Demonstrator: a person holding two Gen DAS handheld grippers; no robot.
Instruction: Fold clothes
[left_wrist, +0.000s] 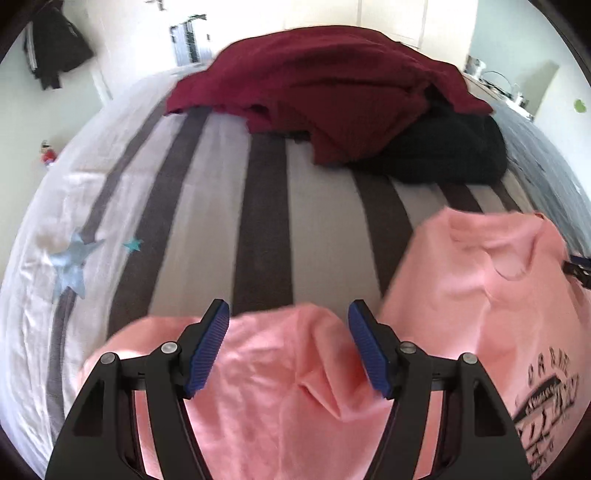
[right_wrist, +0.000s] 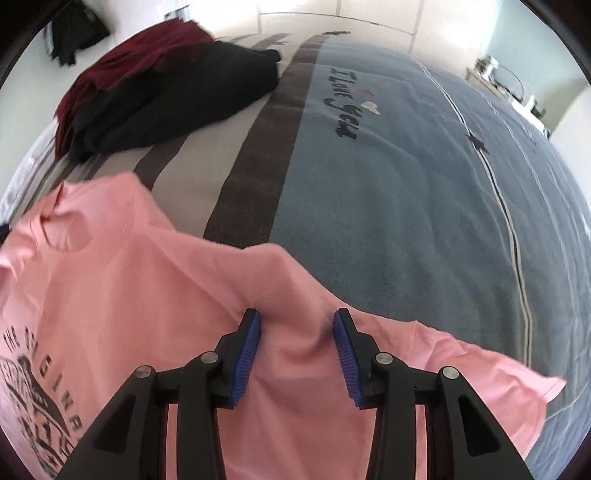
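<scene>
The left gripper (left_wrist: 288, 317) stands spread wide over a sleeve of the pink cotton T-shirt with a black printed graphic (left_wrist: 480, 280) — its blue ribbed pads (left_wrist: 208, 354) clear of the cloth. The right gripper (right_wrist: 297, 325) is parted less widely, pads either side of a raised fold of the shirt without pinching it. The shirt lies spread on the striped grey-and-blue bed cover (right_wrist: 388, 206), well apart from the crumpled maroon garment (left_wrist: 314, 85) and the black garment (right_wrist: 177, 96).

Striped bedspread (left_wrist: 266, 206) covers bed, grey and dark bands. Blue blanket (right_wrist: 388, 192) lies right, lettering "I Love You" (right_wrist: 345, 107). Dark jacket (left_wrist: 55, 44) hangs on far left wall. Cluttered shelf (right_wrist: 517, 92) far right.
</scene>
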